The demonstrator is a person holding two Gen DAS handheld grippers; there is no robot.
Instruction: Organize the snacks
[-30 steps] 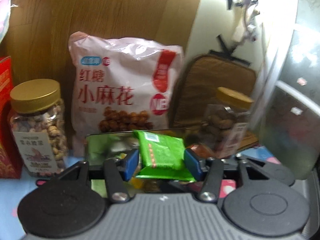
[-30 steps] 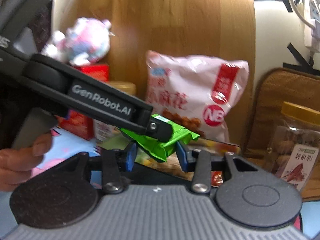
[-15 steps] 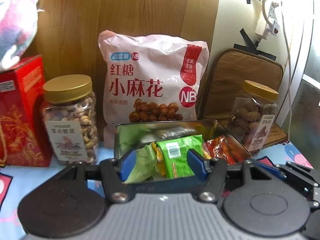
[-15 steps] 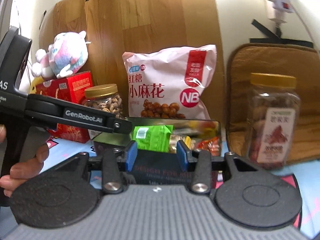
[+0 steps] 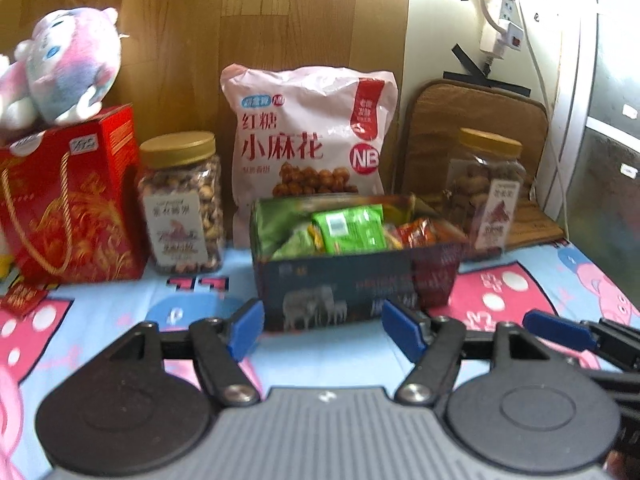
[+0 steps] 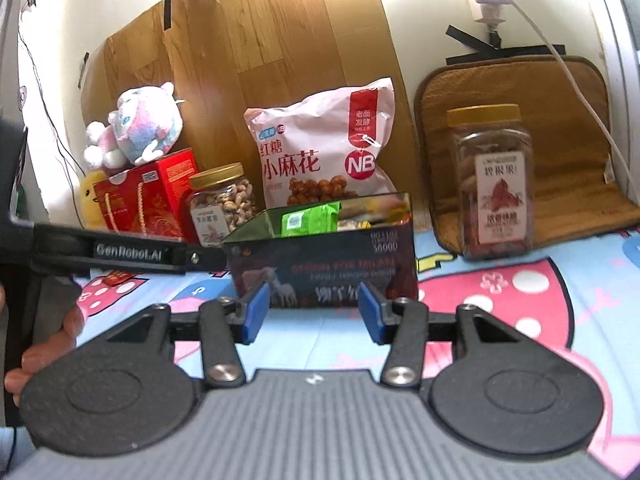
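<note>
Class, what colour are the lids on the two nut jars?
Gold on both the left jar lid and right jar lid; clearest from the left wrist.

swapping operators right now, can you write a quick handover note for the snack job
Left gripper: open, empty, in front of the tin.
Right gripper: open, empty, also facing the tin.
Green snack packet lies in the open tin with other small packets.
Standing outside, behind the tin: pink snack bag, nut jar, second jar, red gift box.
Left: whether those need placing is unclear.
</note>
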